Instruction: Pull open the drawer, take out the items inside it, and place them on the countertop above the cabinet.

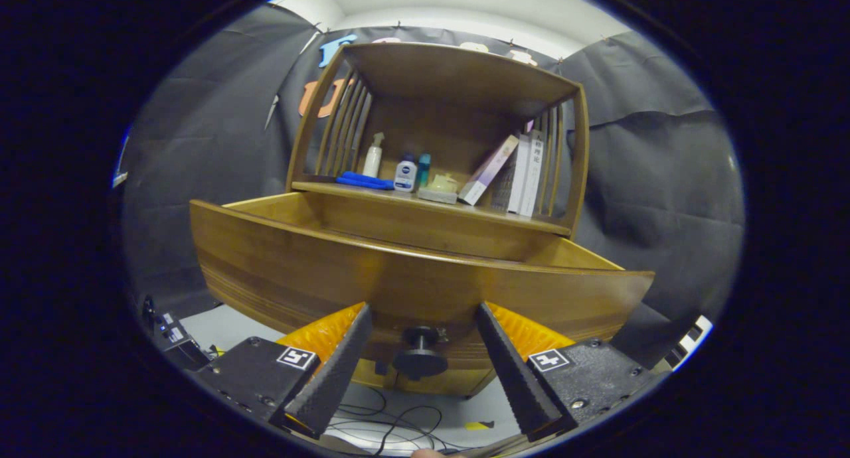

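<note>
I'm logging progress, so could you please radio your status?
Hand-held gripper open, fingers either side of knob. Drawer pulled open, contents hidden. Nothing in the way.

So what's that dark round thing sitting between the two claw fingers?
The drawer's knob, on the pulled-out drawer front. In the gripper view the claw stands open around it, neither finger touching.

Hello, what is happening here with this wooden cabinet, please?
A person is working a handheld gripper at a wooden cabinet. Its drawer stands pulled out. The gripper's fingers are open, one on each side of the drawer's dark knob, not pressing on it. The drawer's inside is hidden from this angle. On the shelf above stand bottles, a blue cloth and some books.
</note>
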The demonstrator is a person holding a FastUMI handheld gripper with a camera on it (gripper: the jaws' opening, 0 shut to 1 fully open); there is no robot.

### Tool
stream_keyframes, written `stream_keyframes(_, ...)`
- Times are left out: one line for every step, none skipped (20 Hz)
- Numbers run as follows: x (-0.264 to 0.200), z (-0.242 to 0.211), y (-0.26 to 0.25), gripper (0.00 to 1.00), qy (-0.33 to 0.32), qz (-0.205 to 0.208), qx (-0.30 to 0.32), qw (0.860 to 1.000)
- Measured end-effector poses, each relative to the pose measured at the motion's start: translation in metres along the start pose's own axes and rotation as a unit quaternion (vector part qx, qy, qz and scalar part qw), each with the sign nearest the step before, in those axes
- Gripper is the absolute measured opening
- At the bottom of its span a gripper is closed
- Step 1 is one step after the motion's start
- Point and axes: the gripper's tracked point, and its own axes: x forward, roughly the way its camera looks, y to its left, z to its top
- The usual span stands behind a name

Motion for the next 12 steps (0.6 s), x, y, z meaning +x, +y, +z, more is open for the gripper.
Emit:
stream_keyframes(0.003,0.001,0.003,1.00,0.002,0.005,0.010,1.000)
stream_keyframes(0.005,0.005,0.003,1.00,-0.002,0.007,0.018,1.000)
stream_keyframes(0.008,0.005,0.003,1.00,0.000,0.007,0.018,1.000)
stream_keyframes(0.010,0.006,0.002,1.00,-0.002,0.006,0.015,1.000)
stream_keyframes(0.014,0.008,0.003,1.00,0.001,0.006,0.016,1.000)
stream_keyframes(0.016,0.009,0.004,1.00,-0.001,0.006,0.020,1.000)
stream_keyframes(0.022,0.011,0.005,1.00,0.003,0.006,0.020,1.000)
stream_keyframes(0.028,0.013,0.006,1.00,0.004,0.005,0.021,1.000)
stream_keyframes(0.035,0.016,0.007,1.00,0.008,0.003,0.020,1.000)
stream_keyframes(0.043,0.019,0.008,1.00,0.011,0.002,0.020,1.000)
stream_keyframes(0.050,0.023,0.009,1.00,0.011,0.000,0.021,1.000)
stream_keyframes(0.059,0.028,0.010,1.00,0.007,-0.001,0.022,1.000)
